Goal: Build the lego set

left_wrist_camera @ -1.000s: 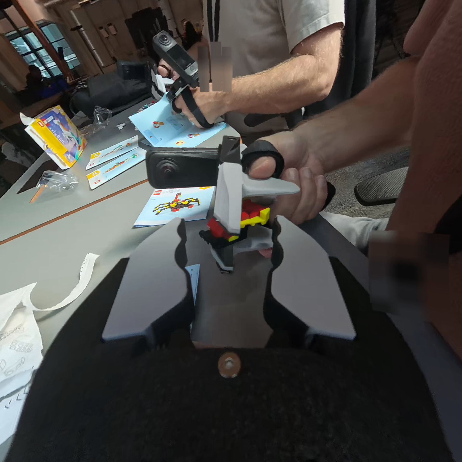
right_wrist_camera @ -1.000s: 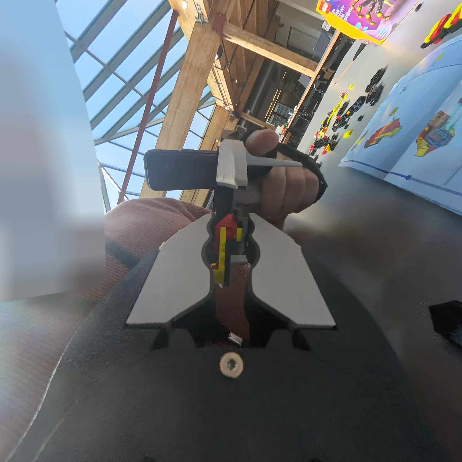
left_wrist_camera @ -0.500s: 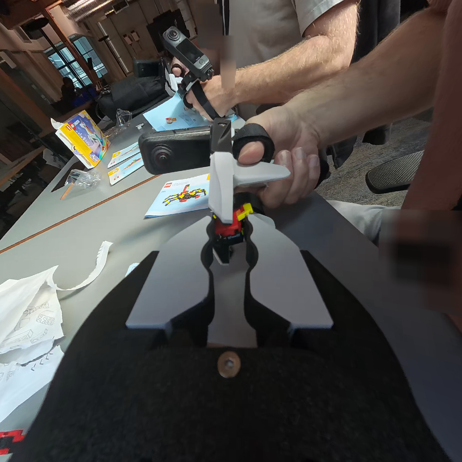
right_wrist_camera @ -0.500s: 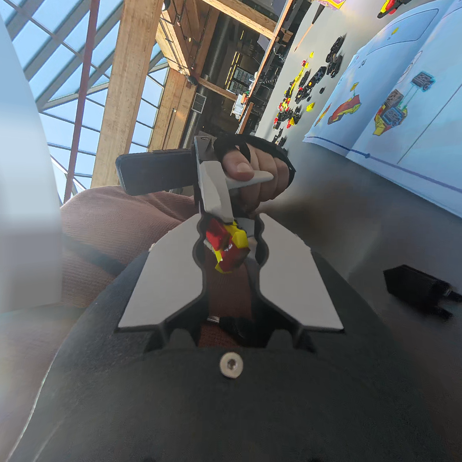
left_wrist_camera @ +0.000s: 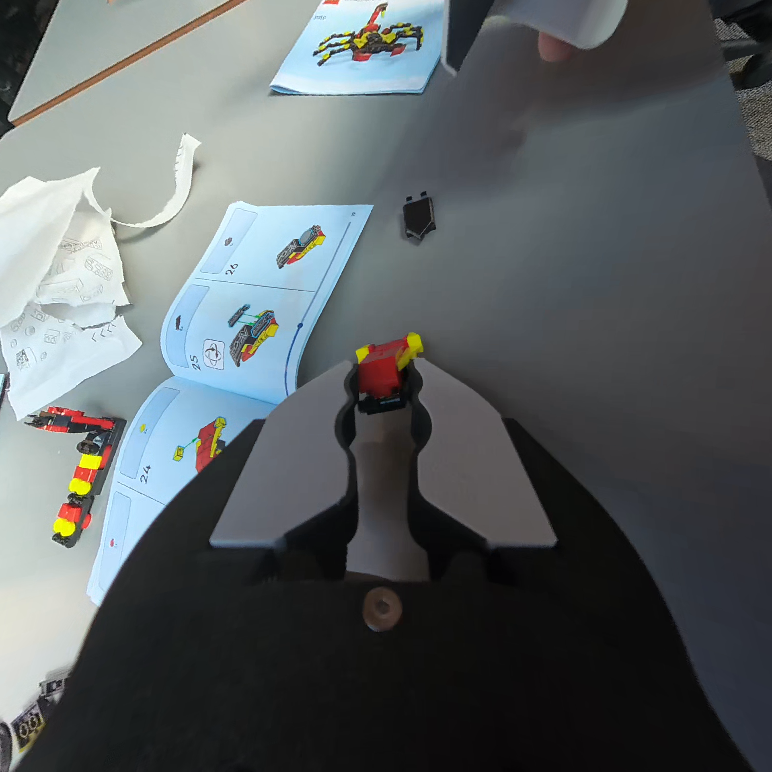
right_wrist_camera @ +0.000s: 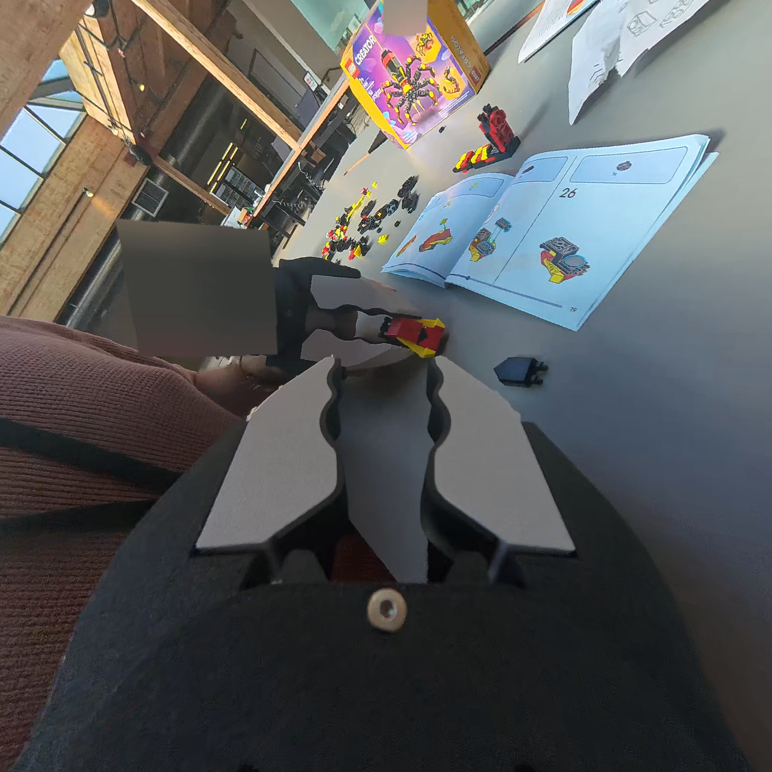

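My left gripper point(left_wrist_camera: 384, 374) is shut on a small red, yellow and black lego assembly point(left_wrist_camera: 386, 367), held low at the grey table point(left_wrist_camera: 585, 334); I cannot tell if it touches. In the right wrist view the assembly point(right_wrist_camera: 411, 332) sits between the left gripper's fingers point(right_wrist_camera: 342, 288). My right gripper point(right_wrist_camera: 382, 367) is open and empty, just short of the assembly. A loose black lego piece point(left_wrist_camera: 419, 217) point(right_wrist_camera: 518, 369) lies on the table just beyond. The open instruction booklet point(left_wrist_camera: 259, 313) point(right_wrist_camera: 543, 234) lies to the left.
A red, yellow and black tail assembly point(left_wrist_camera: 79, 472) point(right_wrist_camera: 488, 146) lies left of the booklet. Torn white paper bags point(left_wrist_camera: 54, 259), a closed booklet point(left_wrist_camera: 359, 46), a pile of loose pieces point(right_wrist_camera: 367, 225) and the set's box point(right_wrist_camera: 413, 71) lie farther off. My right tips are roughly 6 cm from the loose black lego piece point(right_wrist_camera: 518, 369). It turns up in the left wrist view point(left_wrist_camera: 416, 215) as well.
A second ago the right gripper held the assembly up and the left was open. The left shut on it, the right let go and drew back, and the left brought it down.
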The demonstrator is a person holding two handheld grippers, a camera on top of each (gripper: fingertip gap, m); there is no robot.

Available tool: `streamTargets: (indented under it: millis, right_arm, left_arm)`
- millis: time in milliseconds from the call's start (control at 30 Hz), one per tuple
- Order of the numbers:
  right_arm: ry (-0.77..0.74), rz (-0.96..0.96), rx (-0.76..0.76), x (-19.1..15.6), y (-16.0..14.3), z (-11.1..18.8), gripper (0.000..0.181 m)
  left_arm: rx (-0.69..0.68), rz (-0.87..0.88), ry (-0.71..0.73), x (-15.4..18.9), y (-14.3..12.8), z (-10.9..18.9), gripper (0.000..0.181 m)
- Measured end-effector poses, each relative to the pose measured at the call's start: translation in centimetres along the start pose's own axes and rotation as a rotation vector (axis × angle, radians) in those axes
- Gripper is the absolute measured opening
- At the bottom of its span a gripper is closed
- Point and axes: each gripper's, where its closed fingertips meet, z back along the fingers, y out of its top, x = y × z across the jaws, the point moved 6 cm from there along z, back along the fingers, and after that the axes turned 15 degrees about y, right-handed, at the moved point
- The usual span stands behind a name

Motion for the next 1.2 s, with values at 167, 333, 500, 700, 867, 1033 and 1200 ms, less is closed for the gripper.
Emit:
streamTargets:
  millis: [167,333,500,700,867,1033,1200]
  right_arm:
    - [-0.048,0.075,0.003,-1.0,-0.9,0.2,0.037]
    - [-0.081,0.331,0.024,-5.1,-0.1,1.0,0.039]
    - [-0.07,0.642,0.252,-10.7,3.2,3.2,0.036]
    - [-0.25,0.697,0.003,-7.6,1.6,0.8,0.031]
    - [-0.285,0.731,-0.274,-4.8,-1.5,-3.6,0.036]
    - [-0.345,0.771,-0.171,-4.7,-0.3,-4.4,0.034]
    - [-0.353,0.73,-0.171,-3.3,-0.5,-2.8,0.034]
  left_arm:
    - [-0.022,0.012,-0.023,0.3,0.2,0.4,0.044]
    - [0.099,0.114,0.014,-1.9,1.2,4.3,0.053]
    - [0.429,0.451,0.02,-7.6,1.5,11.2,0.05]
    - [0.339,0.459,0.053,-8.5,-1.9,12.4,0.043]
    - [0.081,0.289,-0.088,-4.3,-2.3,8.7,0.048]
    - [-0.011,0.203,-0.131,-1.1,-0.6,4.6,0.052]
    - [-0.133,0.081,-0.155,-0.3,-0.5,1.4,0.049]
